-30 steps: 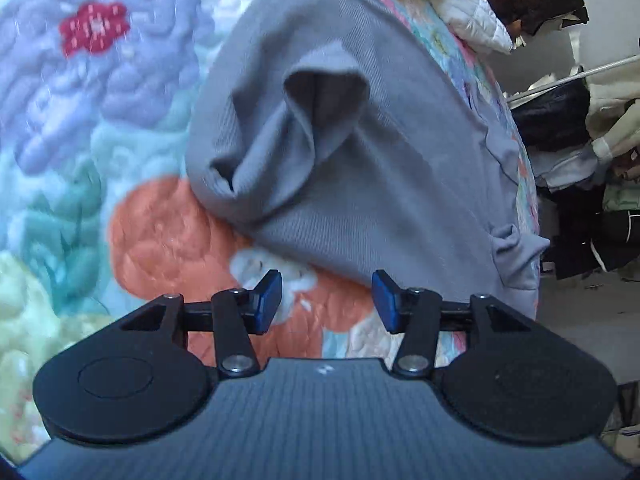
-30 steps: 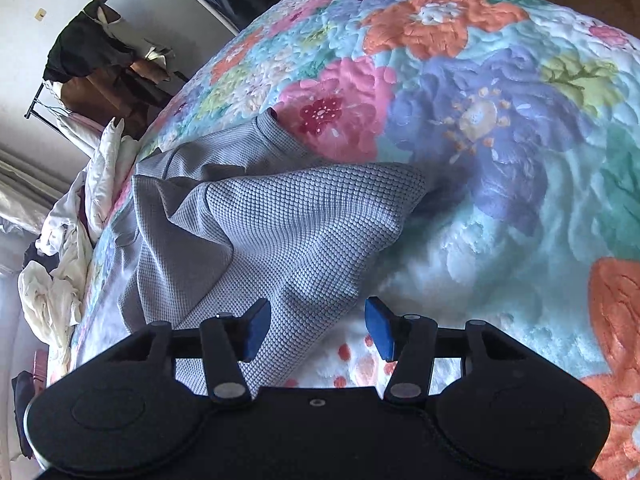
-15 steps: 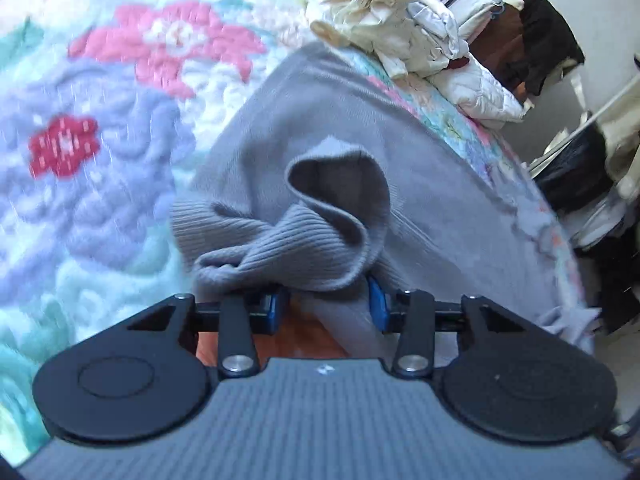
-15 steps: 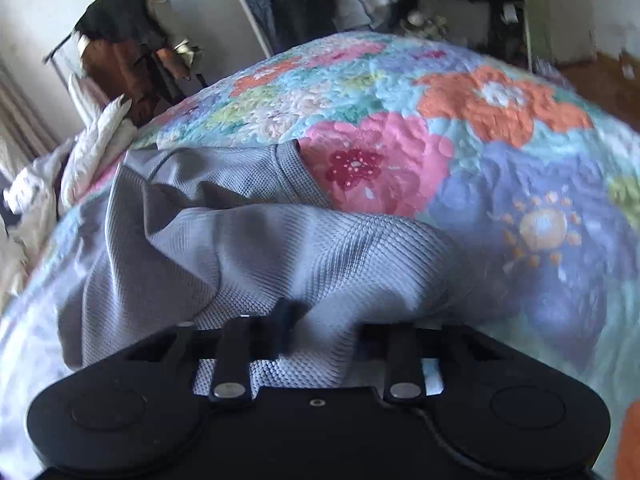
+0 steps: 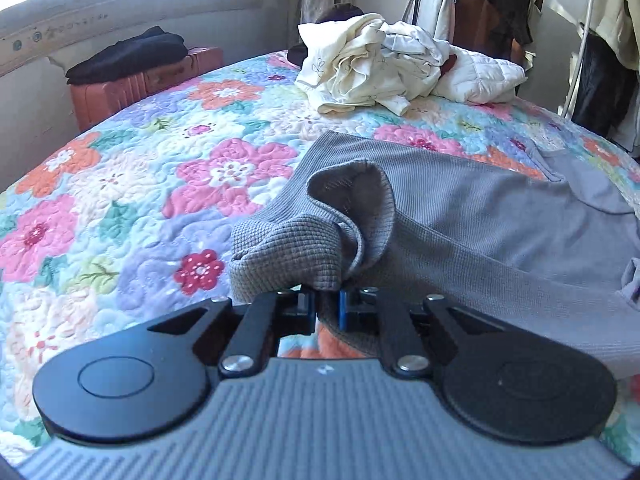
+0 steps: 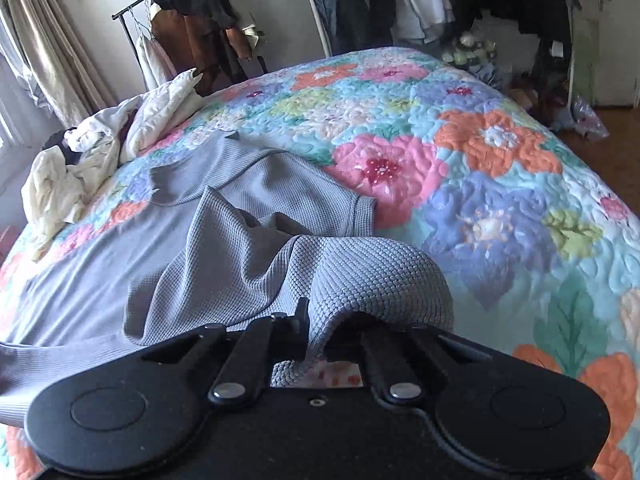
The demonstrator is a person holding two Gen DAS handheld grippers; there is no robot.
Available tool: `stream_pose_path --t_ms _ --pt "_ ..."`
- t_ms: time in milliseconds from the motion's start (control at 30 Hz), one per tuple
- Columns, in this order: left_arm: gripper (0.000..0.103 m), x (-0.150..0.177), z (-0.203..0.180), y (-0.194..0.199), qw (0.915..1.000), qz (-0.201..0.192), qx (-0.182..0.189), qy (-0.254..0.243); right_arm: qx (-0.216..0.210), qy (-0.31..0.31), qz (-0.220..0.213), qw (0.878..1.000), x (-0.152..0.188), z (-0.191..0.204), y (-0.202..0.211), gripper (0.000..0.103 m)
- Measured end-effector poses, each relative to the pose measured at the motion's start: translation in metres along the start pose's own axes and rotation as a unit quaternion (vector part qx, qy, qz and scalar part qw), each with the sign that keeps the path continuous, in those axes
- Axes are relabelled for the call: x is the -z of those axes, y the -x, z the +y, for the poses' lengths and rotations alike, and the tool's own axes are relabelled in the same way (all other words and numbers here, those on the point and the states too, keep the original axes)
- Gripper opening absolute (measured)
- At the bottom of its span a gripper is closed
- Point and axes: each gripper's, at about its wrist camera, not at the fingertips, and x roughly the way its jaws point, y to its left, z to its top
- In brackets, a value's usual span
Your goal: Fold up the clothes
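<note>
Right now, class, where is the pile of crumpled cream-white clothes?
The crumpled cream-white clothes lie at the far end of the floral quilt, beyond the grey waffle-knit shirt; upper centre in the left wrist view, far left in the right wrist view.

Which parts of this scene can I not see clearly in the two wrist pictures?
- Right wrist view: the right gripper has its jaws covered by a bunched fold of the grey waffle-knit shirt, so the contact is hidden.
- Left wrist view: the shirt's near hem is hidden behind the left gripper body.
- Both views: the pile of crumpled white and cream clothes is too tangled to count garments.
</note>
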Motion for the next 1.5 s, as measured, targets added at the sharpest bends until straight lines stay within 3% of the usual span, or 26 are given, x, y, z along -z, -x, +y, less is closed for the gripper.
stream_pose_path --t_ms 133,267,367,433,600,667,733,800,867,933,1033,1200,1300,1367,1433,1500 --pt "0.01 0.012 0.014 0.042 0.9999 0.01 -0.002 0.007 -0.01 0.06 0.04 0.997 0.0 0.007 0.035 0.005" --pt "0.01 0.029 0.016 0.051 0.9988 0.049 0.007 0.001 0.02 0.141 0.102 0.984 0.018 0.007 0.039 0.007" --pt "0.01 0.042 0.023 0.036 0.9938 0.107 0.019 0.022 0.027 0.147 0.161 0.976 0.037 -0.005 0.024 0.009" --pt "0.011 0.044 0.031 0.033 0.9911 0.12 0.031 0.049 0.026 0.146 0.162 0.976 0.045 -0.008 0.025 0.009" --pt "0.02 0.046 0.036 0.032 0.9904 0.125 0.028 0.051 0.03 0.116 0.18 0.976 0.051 -0.02 0.018 0.011" --pt "0.021 0.048 0.04 0.034 0.9885 0.134 0.031 0.062 0.04 0.104 0.188 0.976 0.05 -0.025 0.017 0.026" --pt "0.023 0.047 0.045 0.042 0.9873 0.136 0.038 0.073 0.092 0.135 0.19 0.968 0.054 -0.023 0.02 0.047" --pt "0.029 0.043 0.05 0.059 0.9886 0.125 0.044 0.073 0.128 0.171 0.178 0.961 0.059 -0.018 0.031 0.05" --pt "0.042 0.037 0.05 0.07 0.9913 0.109 0.045 0.059 0.127 0.179 0.153 0.963 0.059 -0.013 0.05 0.05" --pt "0.044 0.031 0.051 0.08 0.9936 0.093 0.046 0.045 0.104 0.177 0.12 0.971 0.057 -0.006 0.069 0.05" --pt "0.052 0.023 0.051 0.095 0.996 0.071 0.048 0.024 0.033 0.159 0.075 0.984 0.048 0.014 0.088 0.052" --pt "0.059 0.017 0.021 0.057 0.993 0.09 0.016 -0.075 -0.075 0.158 0.058 0.983 0.043 0.073 0.073 0.06" --pt "0.06 0.019 0.001 0.031 0.9835 0.1 -0.007 -0.151 -0.1 0.179 0.061 0.977 0.047 0.11 0.05 0.062" --pt "0.081 0.02 -0.012 0.013 0.9739 0.106 -0.023 -0.2 -0.113 0.192 0.045 0.974 0.049 0.128 0.037 0.063" --pt "0.089 0.027 -0.016 -0.008 0.9666 0.113 -0.047 -0.225 -0.109 0.189 0.047 0.975 0.051 0.134 0.021 0.069" --pt "0.087 0.031 -0.012 -0.024 0.9647 0.144 -0.048 -0.216 -0.094 0.174 0.06 0.978 0.054 0.132 0.004 0.069"
